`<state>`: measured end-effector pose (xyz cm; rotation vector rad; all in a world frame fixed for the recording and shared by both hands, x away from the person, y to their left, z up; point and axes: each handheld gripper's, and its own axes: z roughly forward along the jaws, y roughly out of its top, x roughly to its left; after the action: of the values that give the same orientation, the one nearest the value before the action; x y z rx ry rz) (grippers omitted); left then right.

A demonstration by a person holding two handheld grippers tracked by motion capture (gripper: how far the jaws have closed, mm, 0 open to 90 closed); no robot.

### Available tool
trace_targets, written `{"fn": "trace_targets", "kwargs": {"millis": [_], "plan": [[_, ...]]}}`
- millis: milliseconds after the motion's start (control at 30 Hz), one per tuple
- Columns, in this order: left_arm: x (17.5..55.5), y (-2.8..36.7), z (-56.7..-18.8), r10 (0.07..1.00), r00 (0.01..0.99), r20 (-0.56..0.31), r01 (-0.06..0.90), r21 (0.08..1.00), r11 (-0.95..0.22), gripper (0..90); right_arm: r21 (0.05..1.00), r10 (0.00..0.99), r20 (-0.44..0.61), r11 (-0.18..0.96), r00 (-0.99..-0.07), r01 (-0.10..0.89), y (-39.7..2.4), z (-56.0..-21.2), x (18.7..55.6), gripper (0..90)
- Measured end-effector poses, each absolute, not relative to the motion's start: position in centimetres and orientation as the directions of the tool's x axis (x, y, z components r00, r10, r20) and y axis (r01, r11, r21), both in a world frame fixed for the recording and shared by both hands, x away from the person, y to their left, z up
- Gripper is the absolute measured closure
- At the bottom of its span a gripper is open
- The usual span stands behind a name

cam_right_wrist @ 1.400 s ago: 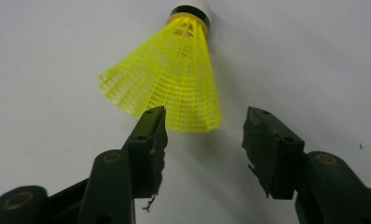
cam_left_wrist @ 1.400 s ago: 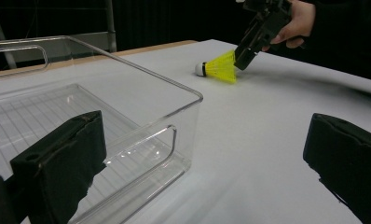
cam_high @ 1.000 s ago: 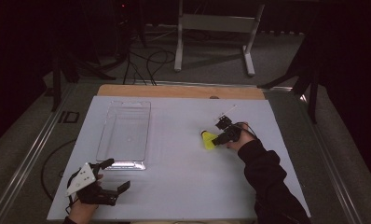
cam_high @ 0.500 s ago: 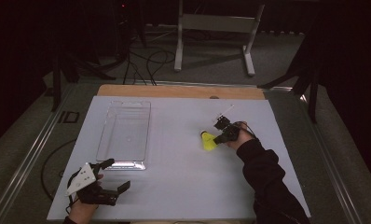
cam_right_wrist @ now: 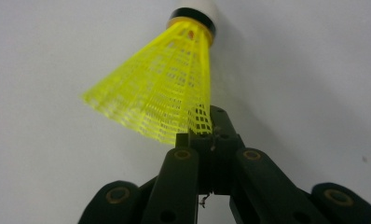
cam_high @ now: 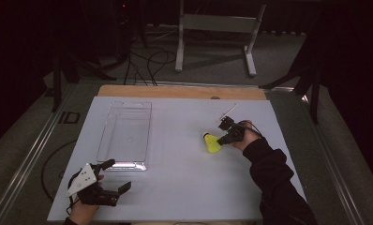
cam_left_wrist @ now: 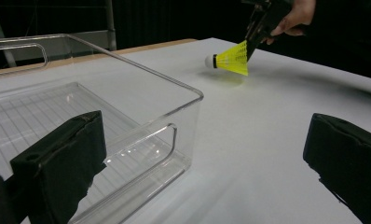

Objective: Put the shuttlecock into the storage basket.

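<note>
Your right gripper (cam_high: 226,137) jaws have just been closing; now pinching skirt edge of yellow shuttlecock (cam_high: 213,142), raised just off desk (cam_high: 184,178); grasp made, carry to clear bin (cam_high: 126,133) likely next; left gripper (cam_high: 110,176) jaws spread, holding nothing, beside bin.

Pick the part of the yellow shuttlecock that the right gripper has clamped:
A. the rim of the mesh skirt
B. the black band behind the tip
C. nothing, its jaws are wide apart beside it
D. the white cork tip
A: in the right gripper view, the right gripper has its jaws pinched together on the edge of the mesh skirt of the yellow shuttlecock, and the white tip points away from it.
</note>
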<state>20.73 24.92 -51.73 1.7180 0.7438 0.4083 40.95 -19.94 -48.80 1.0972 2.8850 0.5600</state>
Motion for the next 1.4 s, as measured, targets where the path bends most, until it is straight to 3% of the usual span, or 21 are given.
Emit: {"fn": "trace_targets", "kwargs": {"millis": [300,867,1133,1400], "plan": [[20.8,24.8,-51.8,0.668,0.735,-0.111,0.269,0.953,-0.137,0.2,0.271,0.574,0.164,0.756,-0.803,0.596,-20.6,-48.3,39.8,90.0],[20.8,24.7,-51.8,0.667,0.737,-0.112,0.280,0.948,-0.150,0.2,0.271,0.393,0.194,0.859,-0.899,0.434,-20.7,-47.4,37.1,90.0],[20.7,23.9,-50.7,0.650,0.756,-0.078,0.284,0.934,-0.218,0.2,0.282,0.293,0.191,0.898,-0.937,0.338,-20.1,-47.0,35.7,90.0],[21.2,22.7,-48.1,0.570,0.820,-0.047,0.280,0.902,-0.329,0.2,0.280,0.255,0.199,0.911,-0.946,0.304,-19.4,-46.1,34.8,90.0]]}}
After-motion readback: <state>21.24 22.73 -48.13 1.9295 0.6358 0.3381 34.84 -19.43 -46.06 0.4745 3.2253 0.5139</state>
